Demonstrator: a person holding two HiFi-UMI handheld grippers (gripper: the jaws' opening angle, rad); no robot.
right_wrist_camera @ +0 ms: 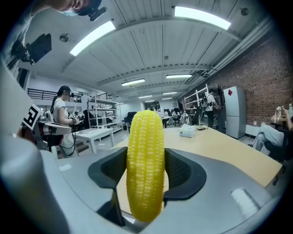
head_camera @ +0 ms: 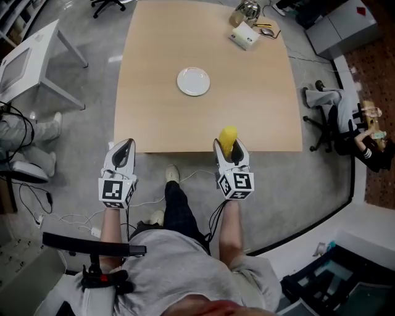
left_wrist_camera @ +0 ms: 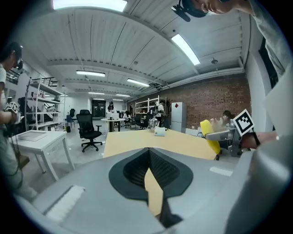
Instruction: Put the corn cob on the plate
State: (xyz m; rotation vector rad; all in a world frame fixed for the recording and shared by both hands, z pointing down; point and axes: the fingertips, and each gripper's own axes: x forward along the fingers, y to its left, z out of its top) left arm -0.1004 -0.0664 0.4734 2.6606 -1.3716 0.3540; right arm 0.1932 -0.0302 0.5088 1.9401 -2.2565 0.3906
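Note:
A yellow corn cob [right_wrist_camera: 145, 164] stands upright between the jaws of my right gripper [right_wrist_camera: 145, 176], which is shut on it. From the head view the corn cob [head_camera: 228, 139] pokes out of the right gripper [head_camera: 229, 151] at the table's near edge. A small white plate [head_camera: 193, 81] lies near the middle of the wooden table [head_camera: 259, 92], well ahead and to the left of the cob. My left gripper [head_camera: 123, 151] hangs just off the near left edge with its jaws closed together and nothing between them [left_wrist_camera: 147, 165]. The left gripper view catches the corn cob [left_wrist_camera: 209, 135] at the right.
At the table's far right corner lie a white box [head_camera: 244, 36], a shiny metal object [head_camera: 248, 9] and cables. A white side table [head_camera: 29, 62] stands to the left. An office chair [head_camera: 327, 114] and a seated person [head_camera: 370, 139] are at the right.

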